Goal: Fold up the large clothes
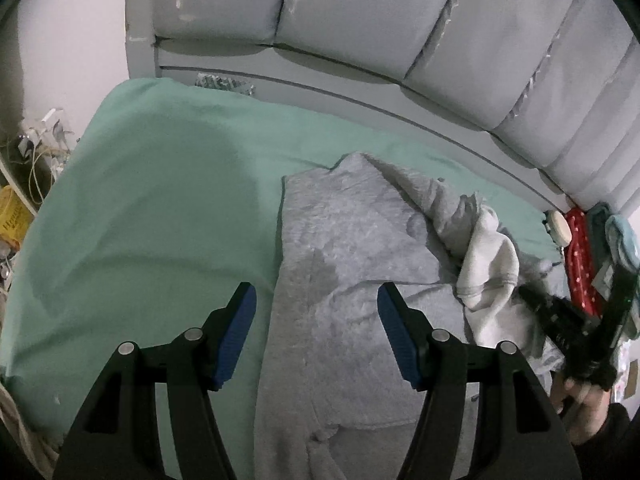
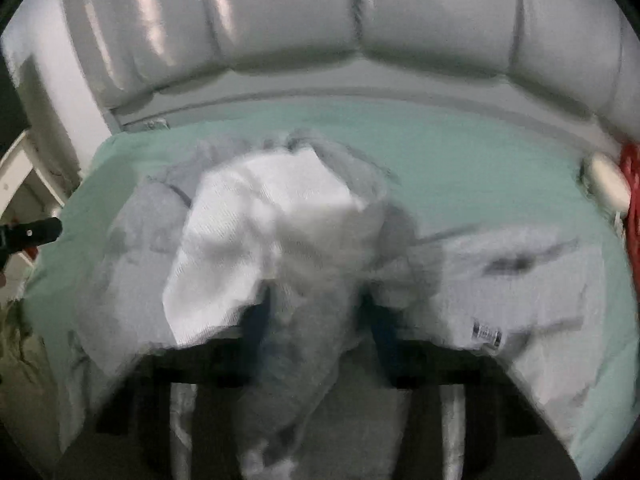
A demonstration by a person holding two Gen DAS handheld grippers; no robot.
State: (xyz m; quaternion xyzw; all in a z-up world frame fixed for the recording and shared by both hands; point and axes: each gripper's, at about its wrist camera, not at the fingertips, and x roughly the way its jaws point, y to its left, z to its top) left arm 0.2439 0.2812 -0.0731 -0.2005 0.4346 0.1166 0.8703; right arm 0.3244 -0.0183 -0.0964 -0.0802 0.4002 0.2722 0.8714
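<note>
A large grey sweatshirt (image 1: 352, 240) lies on the green bedsheet (image 1: 160, 200), its left part flat and its right part bunched up with the pale lining showing. My left gripper (image 1: 316, 320) hovers open above the flat grey cloth, with nothing between its blue pads (image 1: 240, 328). My right gripper (image 1: 532, 300) reaches in from the right, held by a hand (image 1: 580, 396), with its tip at the bunched fabric. The right wrist view is blurred. There, a wad of the sweatshirt (image 2: 280, 220) sits between the right gripper's (image 2: 318, 320) fingers, which are shut on it.
A padded grey headboard (image 1: 360, 20) runs behind the bed. At the far right lie a white round object (image 1: 560, 228) and red dotted cloth (image 1: 580, 256). A shelf with cables (image 1: 36, 152) and a yellow pack (image 1: 12, 216) stands left of the bed.
</note>
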